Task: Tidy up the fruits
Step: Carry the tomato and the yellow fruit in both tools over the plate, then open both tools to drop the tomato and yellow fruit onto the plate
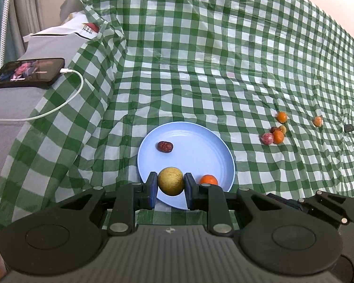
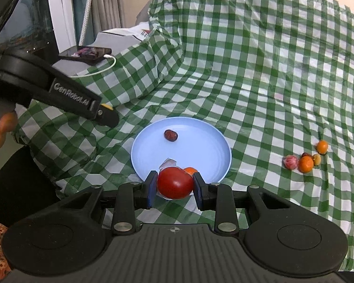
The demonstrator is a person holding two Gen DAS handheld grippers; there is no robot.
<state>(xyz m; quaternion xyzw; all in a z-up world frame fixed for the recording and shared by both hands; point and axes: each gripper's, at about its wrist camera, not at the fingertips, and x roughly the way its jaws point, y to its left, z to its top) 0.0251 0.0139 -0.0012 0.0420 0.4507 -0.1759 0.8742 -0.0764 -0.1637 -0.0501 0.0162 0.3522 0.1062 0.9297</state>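
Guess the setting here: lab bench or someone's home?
Likely a home room. A wrinkled green checked cloth is draped over soft furniture, a phone charges on a grey surface, and curtains hang behind. Fruit goes onto a blue plate.

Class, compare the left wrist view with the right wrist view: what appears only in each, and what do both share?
Left wrist only: the left gripper shut on a yellow round fruit.

Right wrist only: the right gripper shut on a red tomato.

Both: the blue plate holding a dried red date, a phone, and the green checked cloth.
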